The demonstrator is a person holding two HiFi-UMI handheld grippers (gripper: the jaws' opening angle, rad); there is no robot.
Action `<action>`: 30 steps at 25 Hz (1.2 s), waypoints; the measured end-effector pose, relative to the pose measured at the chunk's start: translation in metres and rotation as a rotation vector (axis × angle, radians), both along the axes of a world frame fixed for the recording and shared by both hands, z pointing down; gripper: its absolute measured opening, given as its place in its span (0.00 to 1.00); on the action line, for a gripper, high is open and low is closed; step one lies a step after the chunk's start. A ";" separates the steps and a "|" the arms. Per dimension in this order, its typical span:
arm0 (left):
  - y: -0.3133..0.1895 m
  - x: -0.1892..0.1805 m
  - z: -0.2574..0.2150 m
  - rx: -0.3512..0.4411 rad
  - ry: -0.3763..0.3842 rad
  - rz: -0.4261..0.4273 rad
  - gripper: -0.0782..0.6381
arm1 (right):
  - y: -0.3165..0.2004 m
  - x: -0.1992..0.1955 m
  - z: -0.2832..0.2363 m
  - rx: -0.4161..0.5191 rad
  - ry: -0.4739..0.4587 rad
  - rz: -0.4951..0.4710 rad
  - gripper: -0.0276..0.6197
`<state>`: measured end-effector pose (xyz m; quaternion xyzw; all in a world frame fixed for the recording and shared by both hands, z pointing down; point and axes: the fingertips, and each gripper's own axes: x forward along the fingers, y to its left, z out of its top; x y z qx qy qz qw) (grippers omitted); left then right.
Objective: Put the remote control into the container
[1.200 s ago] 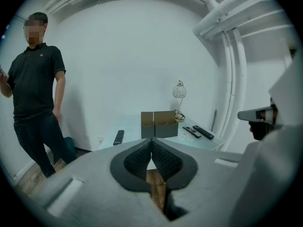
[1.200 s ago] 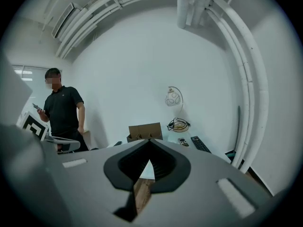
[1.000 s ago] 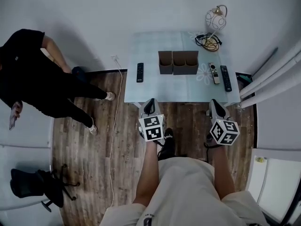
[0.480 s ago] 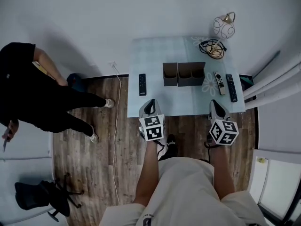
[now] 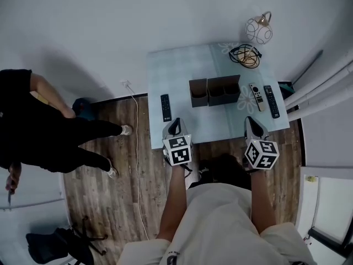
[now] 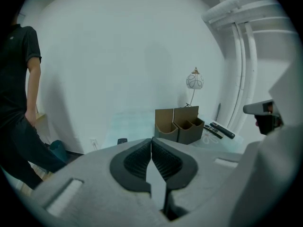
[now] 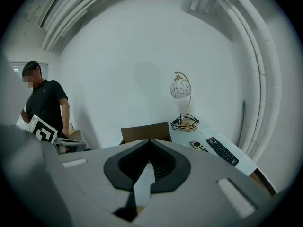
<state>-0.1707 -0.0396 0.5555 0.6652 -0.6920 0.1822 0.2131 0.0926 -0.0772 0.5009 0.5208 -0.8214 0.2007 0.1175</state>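
A pale glass table [image 5: 176, 65] holds a brown divided cardboard container [image 5: 215, 91] at its middle. One black remote [image 5: 165, 107] lies left of it. To its right lie a white remote [image 5: 255, 96] and a long black remote [image 5: 271, 100]. My left gripper [image 5: 175, 126] is shut and empty at the table's near edge, short of the left black remote. My right gripper [image 5: 252, 125] is shut and empty at the near edge, below the two right remotes. The left gripper view shows the container [image 6: 179, 123]; the right gripper view shows the white remote [image 7: 198, 146] and black remote [image 7: 222, 151].
A globe lamp [image 5: 258, 31] with a coiled cable [image 5: 246, 54] stands at the table's far right corner. A person in black [image 5: 38, 126] stands on the wood floor to the left. A white cable [image 5: 135, 142] runs along the floor. Curtains [image 5: 325, 93] hang at right.
The table has drawn nearer and both grippers now reach its near edge. The person on the left has shifted further down and left in the head view.
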 end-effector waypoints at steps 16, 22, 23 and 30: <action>-0.042 -0.038 0.017 -0.053 0.000 -0.039 0.12 | -0.055 -0.039 0.013 -0.037 0.041 -0.041 0.05; -0.054 -0.060 0.027 -0.084 0.003 -0.086 0.12 | -0.080 -0.064 0.016 -0.052 0.051 -0.089 0.05; -0.056 -0.064 0.030 -0.093 0.005 -0.097 0.12 | -0.084 -0.067 0.017 -0.054 0.054 -0.093 0.05; -0.077 -0.090 0.050 -0.149 0.029 -0.142 0.14 | -0.109 -0.091 0.027 -0.080 0.076 -0.139 0.05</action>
